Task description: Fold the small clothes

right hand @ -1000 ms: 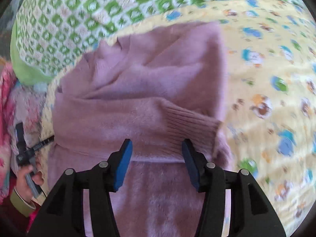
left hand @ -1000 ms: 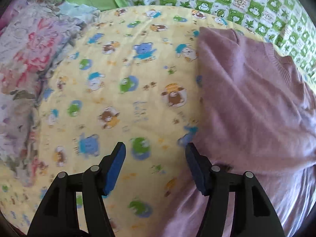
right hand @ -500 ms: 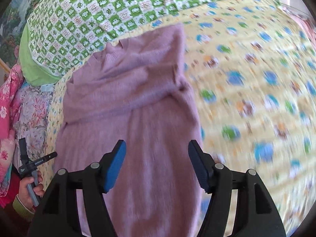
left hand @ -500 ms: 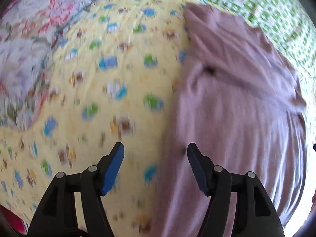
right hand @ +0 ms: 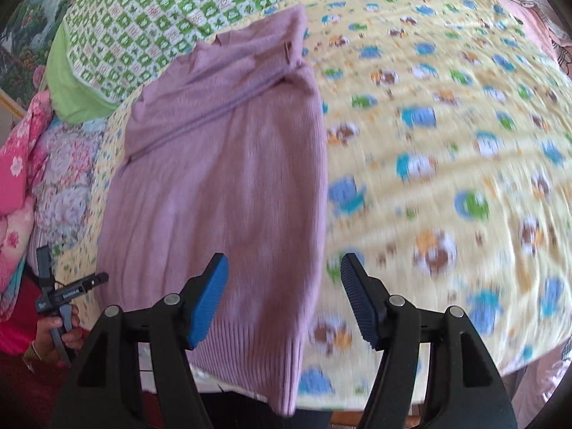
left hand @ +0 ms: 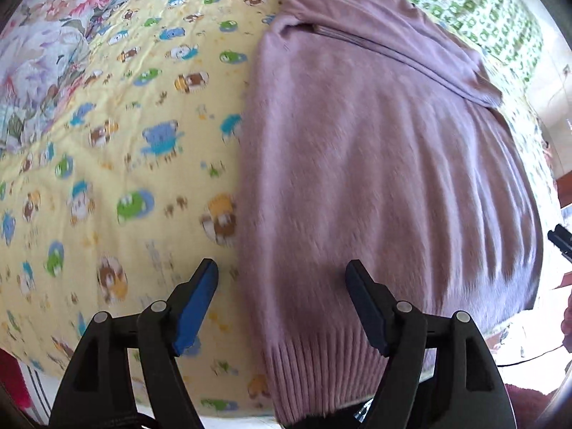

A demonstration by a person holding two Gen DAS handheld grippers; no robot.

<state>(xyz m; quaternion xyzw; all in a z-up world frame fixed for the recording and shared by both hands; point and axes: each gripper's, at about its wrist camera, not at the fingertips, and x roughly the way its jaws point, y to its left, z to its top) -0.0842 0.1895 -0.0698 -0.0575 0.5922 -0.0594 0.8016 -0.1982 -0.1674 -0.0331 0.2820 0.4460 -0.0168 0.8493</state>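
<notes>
Mauve sweater (left hand: 375,164) lies flat on the cartoon-print quilt (left hand: 118,136) of the bed, hem hanging off the near edge. Sleeves appear folded in across the chest, leaving a long narrow panel; folding hem to collar is likely what remains.

Left gripper (left hand: 282,296) and right gripper (right hand: 284,287): jaws apart, nothing held, each over a hem corner.

Only the right view shows the green checked pillow's (right hand: 171,10) full width and the person's hand (right hand: 59,332).
</notes>
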